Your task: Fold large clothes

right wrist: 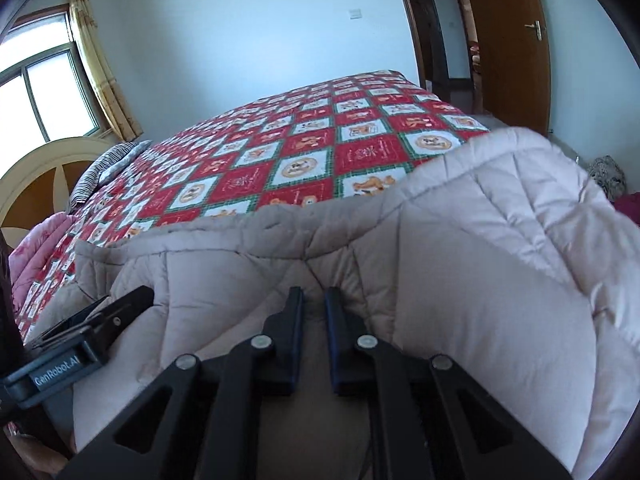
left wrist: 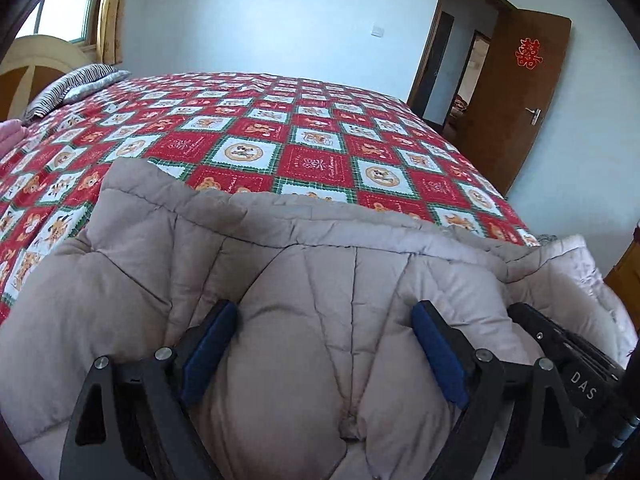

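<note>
Beige quilted padded garment point(left wrist: 304, 280) fills the near part of both wrist views, lying bunched at the near edge of a bed, its stitched panels puffed and creased. Over it the left gripper point(left wrist: 324, 316) stands with its jaws spread wide, the two blue-padded fingers point(left wrist: 208, 344) well apart and a swell of the padded fabric lying between them; the pads do not press on it. Just beside it, at the right edge of the left wrist view, the black body of the right gripper point(left wrist: 560, 352) shows, close alongside.

In the right wrist view the right gripper point(right wrist: 314, 300) has its jaws drawn nearly together, leaving only a narrow slit between the black fingers point(right wrist: 292, 320). A ridge of the garment point(right wrist: 460, 260) sits right at the fingertips, but whether any cloth is pinched in the slit cannot be told. The left gripper point(right wrist: 120, 308) shows at the left of that view, resting over the same garment. To the right a paler fold of the garment rises in a hump.

Beyond the garment spreads a red, white and green checked bedspread point(left wrist: 280, 136) printed with bear pictures. Farther off, at the head of the bed, lies a black-and-white striped pillow point(left wrist: 72, 88) against a cream and brown arched headboard point(left wrist: 36, 64), with a window point(right wrist: 48, 92) and yellow curtain point(right wrist: 100, 72) behind. On the far right a brown wooden door point(left wrist: 516, 100) stands open, bearing a red paper decoration point(left wrist: 527, 53).
</note>
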Demonstrator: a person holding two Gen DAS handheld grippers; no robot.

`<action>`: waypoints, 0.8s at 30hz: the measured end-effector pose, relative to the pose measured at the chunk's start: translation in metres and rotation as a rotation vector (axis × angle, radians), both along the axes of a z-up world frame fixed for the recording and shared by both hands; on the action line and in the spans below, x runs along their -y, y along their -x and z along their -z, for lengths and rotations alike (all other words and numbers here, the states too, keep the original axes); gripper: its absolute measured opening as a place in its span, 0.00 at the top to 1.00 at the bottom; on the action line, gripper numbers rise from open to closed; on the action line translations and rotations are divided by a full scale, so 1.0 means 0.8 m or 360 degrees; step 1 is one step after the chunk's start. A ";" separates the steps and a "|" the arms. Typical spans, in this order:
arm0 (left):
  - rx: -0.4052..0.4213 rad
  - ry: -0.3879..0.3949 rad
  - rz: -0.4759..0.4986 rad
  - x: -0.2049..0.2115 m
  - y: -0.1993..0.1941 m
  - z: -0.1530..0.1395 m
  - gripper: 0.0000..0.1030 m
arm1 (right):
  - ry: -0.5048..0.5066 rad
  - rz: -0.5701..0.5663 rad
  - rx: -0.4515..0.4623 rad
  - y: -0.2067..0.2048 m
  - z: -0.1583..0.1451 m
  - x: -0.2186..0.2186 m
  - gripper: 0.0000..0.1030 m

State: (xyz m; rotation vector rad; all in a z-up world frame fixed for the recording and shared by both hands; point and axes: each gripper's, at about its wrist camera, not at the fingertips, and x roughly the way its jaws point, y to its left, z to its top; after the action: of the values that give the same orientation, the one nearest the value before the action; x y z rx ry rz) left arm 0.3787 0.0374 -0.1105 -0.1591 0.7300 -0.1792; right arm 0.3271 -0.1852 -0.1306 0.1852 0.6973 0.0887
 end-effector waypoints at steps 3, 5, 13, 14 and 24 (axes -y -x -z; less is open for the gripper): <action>-0.0017 -0.0007 -0.0008 0.002 -0.007 0.006 0.11 | -0.0023 -0.0003 -0.0038 -0.007 0.005 0.003 0.89; -0.0028 -0.0033 -0.0014 0.005 -0.009 0.009 0.11 | -0.0020 -0.0001 -0.0059 -0.009 0.008 0.003 0.89; -0.0069 -0.0226 -0.0056 0.026 -0.021 0.020 0.06 | 0.0059 0.0040 -0.0100 -0.019 0.014 -0.002 0.91; -0.0075 -0.0230 -0.0056 0.025 -0.021 0.021 0.06 | 0.0056 0.0038 -0.0094 -0.017 0.013 -0.002 0.91; -0.0090 -0.0271 -0.0060 0.030 -0.024 0.022 0.06 | 0.0064 -0.0052 0.0023 0.056 -0.044 -0.031 0.90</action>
State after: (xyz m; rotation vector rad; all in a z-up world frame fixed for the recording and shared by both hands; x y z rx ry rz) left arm 0.3975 0.0131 -0.1279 -0.0155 0.7943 -0.0763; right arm 0.2826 -0.1603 -0.0950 0.1347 0.6875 0.1072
